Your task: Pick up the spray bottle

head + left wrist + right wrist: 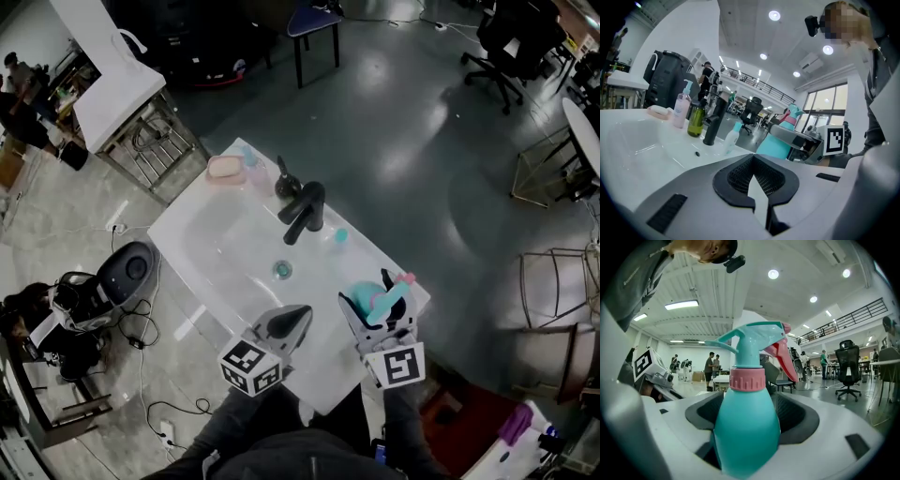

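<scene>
1. The right tool [380, 314] grips the teal spray bottle [373, 300] above the sink's [211, 246] near short edge, toward its right corner. Both jaws press on the bottle's belly below the pink collar. The low hold likely keeps the bottle upright and the pink trigger free.
2. The left tool [294, 321] hangs at the same near edge, toward the left corner, jaws together with nothing between them. One tool seems enough for this pick, so it is likely just keeping clear.
3. The black faucet [305, 211] stands along the sink's right long edge. A pink soap dish [226, 167] sits at that edge's far corner. Both are well apart from the spray bottle, so the way up looks unobstructed.
4. Only the right gripper view shows the grip itself: the bottle's body fills the gap between the jaws, neck upright. That view shows nothing of the sink.
5. Only the left gripper view gives the side-on line of an olive bottle [696, 120] and a pump bottle [682, 110] beside the faucet, with a small teal-capped bottle [732, 136] nearer. The left tool's body hides the spray bottle's base there, so whether it has left the sink cannot be told.
</scene>
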